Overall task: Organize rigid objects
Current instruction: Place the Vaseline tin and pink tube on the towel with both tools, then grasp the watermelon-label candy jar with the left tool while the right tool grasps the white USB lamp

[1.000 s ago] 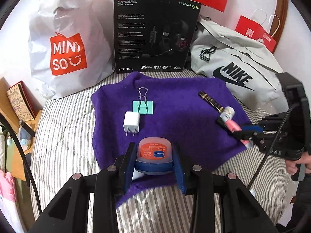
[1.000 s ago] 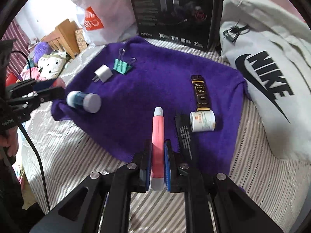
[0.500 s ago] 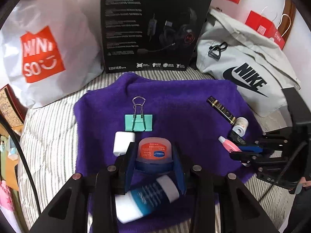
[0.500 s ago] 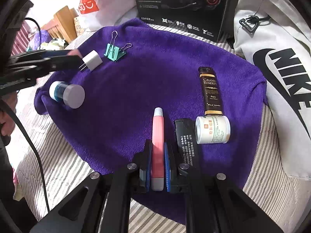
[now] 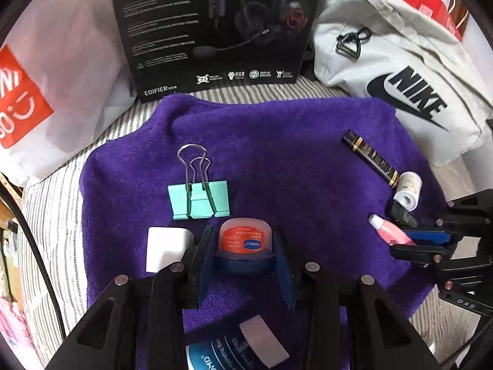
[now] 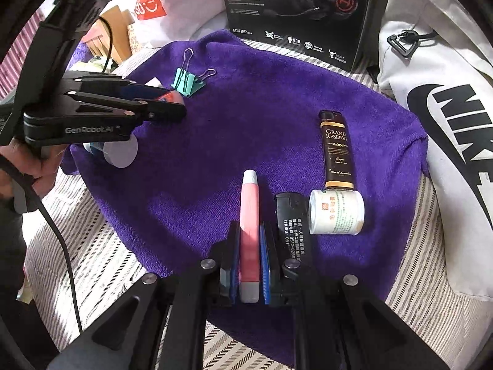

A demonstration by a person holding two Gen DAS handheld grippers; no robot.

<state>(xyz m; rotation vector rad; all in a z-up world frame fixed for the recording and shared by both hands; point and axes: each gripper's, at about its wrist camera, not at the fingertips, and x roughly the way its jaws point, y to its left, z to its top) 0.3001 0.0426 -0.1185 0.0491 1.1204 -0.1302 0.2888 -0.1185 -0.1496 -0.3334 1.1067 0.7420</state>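
Observation:
My left gripper point(image 5: 243, 243) is shut on a small jar with an orange label point(image 5: 243, 239), held just above the purple towel point(image 5: 277, 141) next to a teal binder clip point(image 5: 198, 199) and a white charger plug point(image 5: 166, 248). A blue bottle with a white cap point(image 5: 234, 348) lies below it. My right gripper point(image 6: 249, 234) is shut on a pink tube point(image 6: 249, 212), beside a black lighter point(image 6: 289, 225), a white bottle point(image 6: 337, 212) and a dark Grand Reserve tube point(image 6: 337, 151). The left gripper also shows in the right wrist view point(image 6: 172, 104).
A black Edifier headset box point(image 5: 212, 27) stands at the back. A white Miniso bag point(image 5: 37, 71) is at the left and a grey Nike bag point(image 5: 400, 71) at the right. The towel lies on a striped bedsheet point(image 5: 52, 215).
My left gripper moved forward over the towel with the jar, passing the blue bottle and nearing the binder clip. My right gripper moved forward a little with the pink tube.

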